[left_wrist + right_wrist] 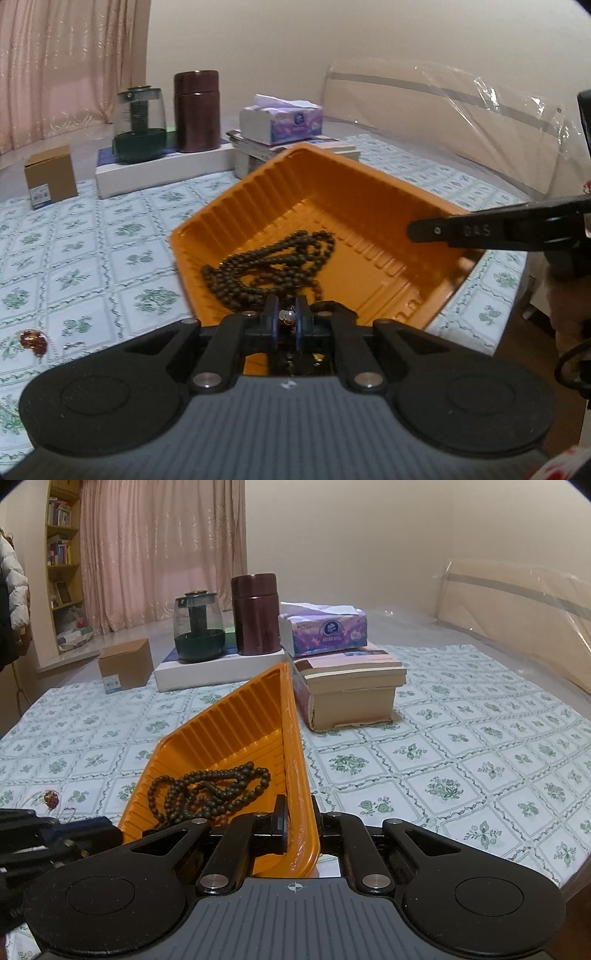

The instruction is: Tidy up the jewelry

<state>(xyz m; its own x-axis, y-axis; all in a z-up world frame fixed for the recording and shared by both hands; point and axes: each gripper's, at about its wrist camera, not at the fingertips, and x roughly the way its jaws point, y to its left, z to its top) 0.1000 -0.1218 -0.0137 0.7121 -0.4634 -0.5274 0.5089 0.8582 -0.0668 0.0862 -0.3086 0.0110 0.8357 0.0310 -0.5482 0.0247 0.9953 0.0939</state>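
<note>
Tray: an orange tray (236,720) is held tilted above the floral bench (461,746).
Right gripper (298,825): clamped on the tray's near rim.
Left gripper (286,317): closed on a small pale bead of the dark bead necklace (269,267), which is heaped inside the tray.

The tray (334,206) is seen by both wrist cameras from close range, low over the patterned cloth. In the left wrist view it is faced from its near short end, with the beads (273,266) just ahead of the lens and the right gripper's finger (480,230) crossing in beyond the tray's right rim. In the right wrist view the tray (236,723) is looked along from its right rim, tilted, the beads (210,790) left of centre. Shared behind the tray are the canister (197,110) (255,614), tissue box (282,120) (325,631) and cardboard box (50,177) (125,664).
</note>
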